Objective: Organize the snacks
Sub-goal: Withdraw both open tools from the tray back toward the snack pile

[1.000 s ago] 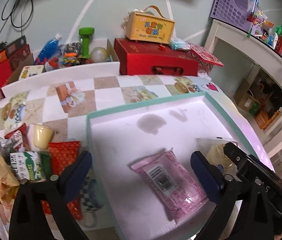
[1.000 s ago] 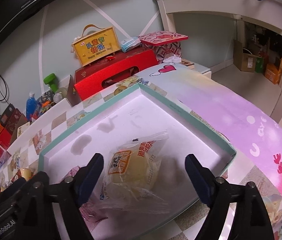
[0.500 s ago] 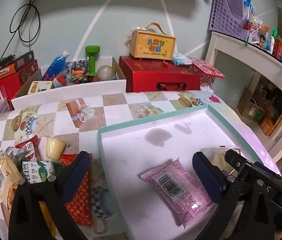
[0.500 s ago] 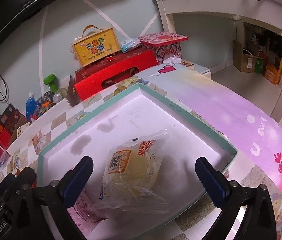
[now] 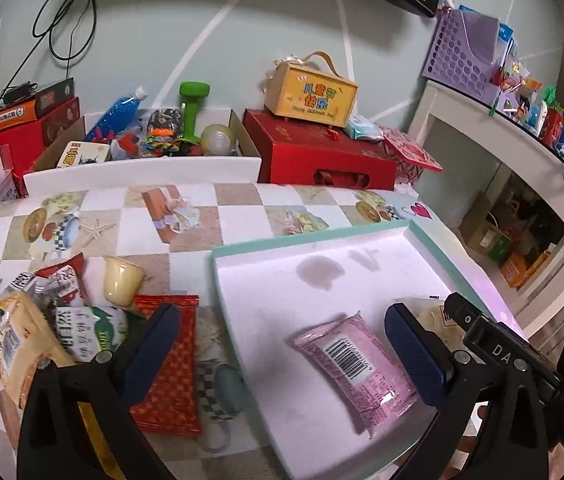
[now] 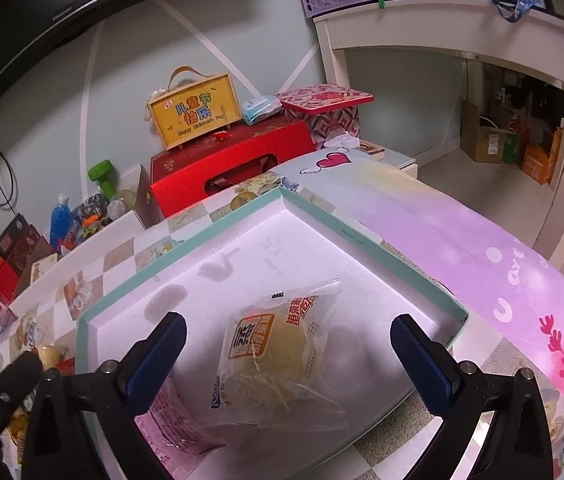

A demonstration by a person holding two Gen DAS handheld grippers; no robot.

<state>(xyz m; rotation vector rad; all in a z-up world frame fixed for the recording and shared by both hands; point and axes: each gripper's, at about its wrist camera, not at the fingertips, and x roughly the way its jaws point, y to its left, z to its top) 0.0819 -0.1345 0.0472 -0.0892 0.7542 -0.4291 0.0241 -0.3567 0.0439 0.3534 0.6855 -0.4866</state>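
Observation:
A shallow white tray with a teal rim [image 5: 314, 236] [image 6: 362, 236] lies on the table. A pink snack packet [image 5: 356, 366] lies flat in it, and a clear bag with a yellow bun [image 6: 274, 352] lies beside it. My left gripper [image 5: 286, 344] is open and empty, above the tray's left rim and the pink packet. My right gripper [image 6: 288, 350] is open and empty, above the bun bag. A pile of loose snacks lies left of the tray: a red packet [image 5: 170, 364], a green and white packet [image 5: 86, 332], a yellow bag [image 5: 14, 344] and a small cream cup [image 5: 120, 286].
Beyond the table stand a red gift box [image 5: 318, 160] with a yellow carry box [image 5: 310, 94] on it, and a cardboard box holding a green dumbbell [image 5: 192, 112] and a blue bottle [image 5: 116, 114]. A white shelf unit [image 6: 442, 32] stands at the right.
Both grippers have pulled back and risen from the tray. The right jaws opened wider and left the bun bag lying there. The left view has swung toward the snack pile.

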